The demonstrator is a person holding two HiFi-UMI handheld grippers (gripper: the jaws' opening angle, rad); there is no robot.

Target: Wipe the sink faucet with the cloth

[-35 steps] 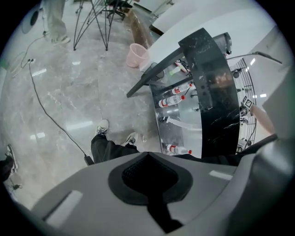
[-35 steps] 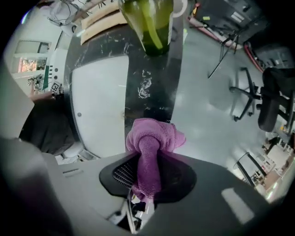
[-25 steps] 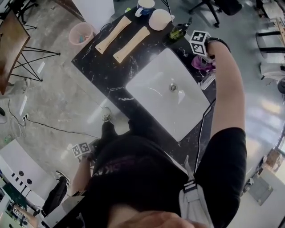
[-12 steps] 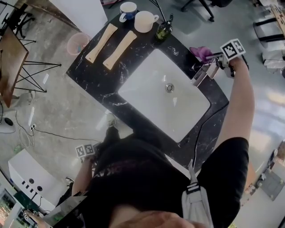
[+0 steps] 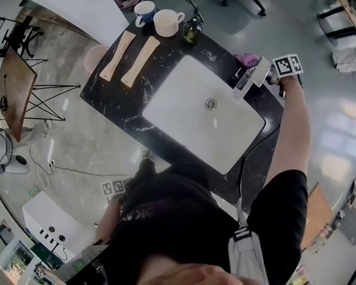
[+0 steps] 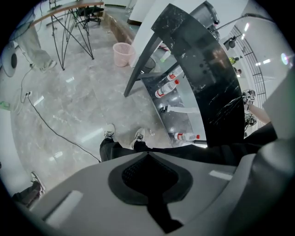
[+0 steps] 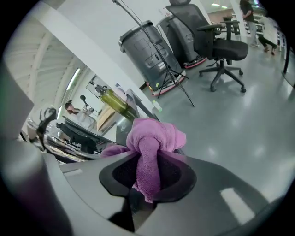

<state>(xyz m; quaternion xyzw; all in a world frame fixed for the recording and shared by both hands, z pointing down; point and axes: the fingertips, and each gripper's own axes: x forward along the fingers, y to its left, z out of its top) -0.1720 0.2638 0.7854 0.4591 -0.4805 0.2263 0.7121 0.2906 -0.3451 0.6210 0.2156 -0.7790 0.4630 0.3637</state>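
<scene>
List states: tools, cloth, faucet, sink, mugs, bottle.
left tool, shut, empty
right tool, shut on cloth
cloth, bunched, clamped, beside faucet
faucet, no water running
sink, empty
blue mug, upright
white mug, upright
bottle, upright

Overhead above sink (image 5: 183, 106), gripper views close (fisheye)

Head view: the cloth (image 5: 246, 58) at 1 o'clock sits half hidden behind the faucet (image 5: 245, 82). The left gripper (image 6: 148, 170) at 7 o'clock is buried behind the person's torso (image 5: 167, 217), only its marker cube (image 5: 115, 187) showing.
</scene>
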